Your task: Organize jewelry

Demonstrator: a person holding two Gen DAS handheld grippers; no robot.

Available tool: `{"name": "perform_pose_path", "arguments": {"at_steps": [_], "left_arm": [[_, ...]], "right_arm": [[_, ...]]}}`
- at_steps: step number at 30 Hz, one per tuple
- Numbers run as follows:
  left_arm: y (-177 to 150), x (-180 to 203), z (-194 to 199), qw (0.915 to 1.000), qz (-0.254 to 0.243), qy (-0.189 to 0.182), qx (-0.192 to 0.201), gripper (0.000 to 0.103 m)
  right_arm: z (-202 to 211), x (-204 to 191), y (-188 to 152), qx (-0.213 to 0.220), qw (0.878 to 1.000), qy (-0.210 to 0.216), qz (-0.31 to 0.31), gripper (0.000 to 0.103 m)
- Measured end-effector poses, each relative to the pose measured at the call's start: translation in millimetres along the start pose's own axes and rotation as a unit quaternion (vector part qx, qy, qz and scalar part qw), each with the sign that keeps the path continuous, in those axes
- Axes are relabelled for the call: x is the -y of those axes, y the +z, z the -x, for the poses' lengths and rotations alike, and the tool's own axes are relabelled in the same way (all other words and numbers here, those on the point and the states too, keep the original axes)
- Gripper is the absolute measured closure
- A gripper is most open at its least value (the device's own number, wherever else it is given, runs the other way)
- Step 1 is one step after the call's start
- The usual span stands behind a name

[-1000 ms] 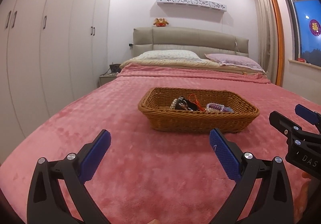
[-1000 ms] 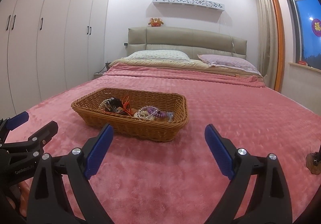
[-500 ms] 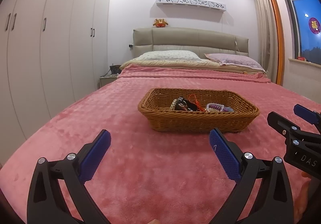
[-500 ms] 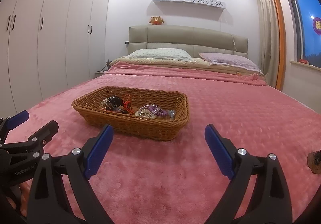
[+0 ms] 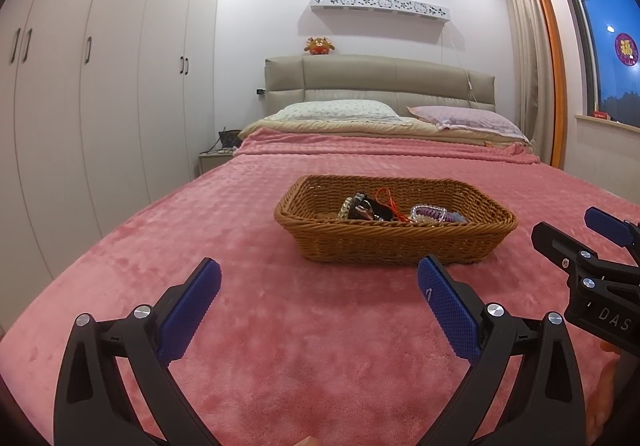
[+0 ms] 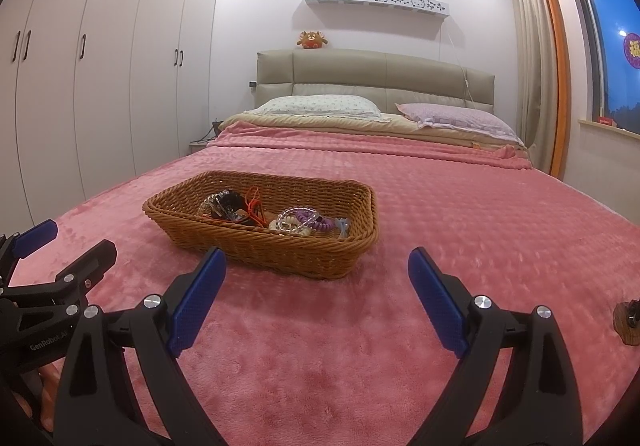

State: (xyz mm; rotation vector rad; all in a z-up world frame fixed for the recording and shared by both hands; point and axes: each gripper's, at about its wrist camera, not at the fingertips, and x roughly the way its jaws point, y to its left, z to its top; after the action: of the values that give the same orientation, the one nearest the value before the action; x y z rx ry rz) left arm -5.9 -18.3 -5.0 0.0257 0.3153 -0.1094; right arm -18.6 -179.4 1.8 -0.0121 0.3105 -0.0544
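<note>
Both the left tool (image 5: 318, 282) and right tool (image 6: 316, 270) are held wide open, empty, short of the wicker basket (image 6: 320, 250), readied for picking jewelry (image 6: 296, 221).

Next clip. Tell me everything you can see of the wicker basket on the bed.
The basket is a shallow, rectangular tray of brown woven wicker with rounded corners and a braided rim. It sits flat and upright on the pink blanket, ahead of both open grippers; neither touches it. Inside lies a loose jumble of jewelry: beaded bracelets, a purple spiral band, a red cord and dark pieces, piled toward the middle.
</note>
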Motion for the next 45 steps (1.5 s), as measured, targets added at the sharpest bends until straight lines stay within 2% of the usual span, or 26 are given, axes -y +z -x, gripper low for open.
{"name": "perform_pose_path", "arguments": {"at_steps": [45], "left_arm": [[-0.2,0.5,-0.4,1.0000,-0.003,0.001,0.000,0.007]], "right_arm": [[-3.5,-2.2,-1.6,-0.007,1.000,0.002,0.001,0.013]]}}
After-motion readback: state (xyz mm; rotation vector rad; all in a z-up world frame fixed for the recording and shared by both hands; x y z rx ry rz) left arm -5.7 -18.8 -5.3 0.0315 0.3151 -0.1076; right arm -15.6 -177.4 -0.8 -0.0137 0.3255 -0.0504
